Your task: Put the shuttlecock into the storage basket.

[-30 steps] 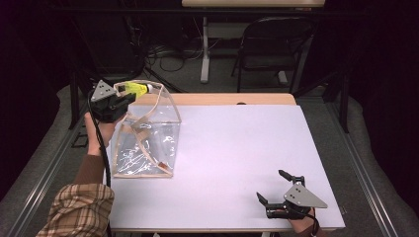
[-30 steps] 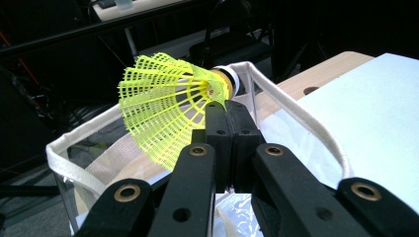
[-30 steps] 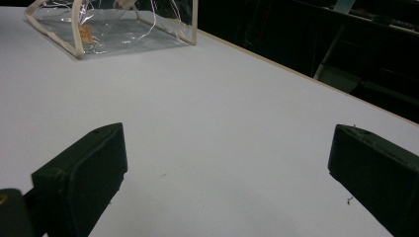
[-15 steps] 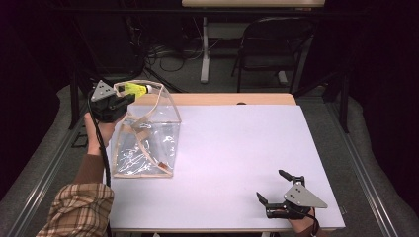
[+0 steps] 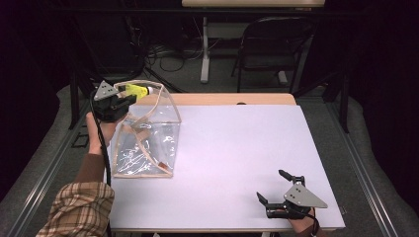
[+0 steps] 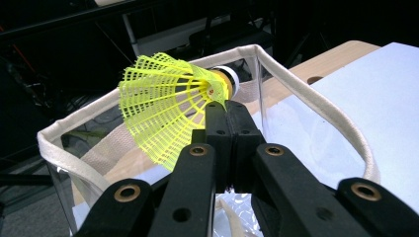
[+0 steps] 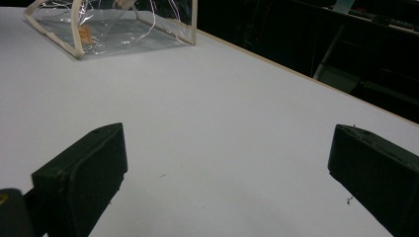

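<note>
L tongs (image 6: pixel 228 111) clamped on yellow plastic-mesh shuttlecock (image 6: pixel 168 106), held over rim of clear plastic bag w/ cream fabric trim (image 5: pixel 148 143) at worktop's (image 5: pixel 237 148) left side. R tongs (image 5: pixel 274 190) wide, nothing between, resting near front right corner.
</note>
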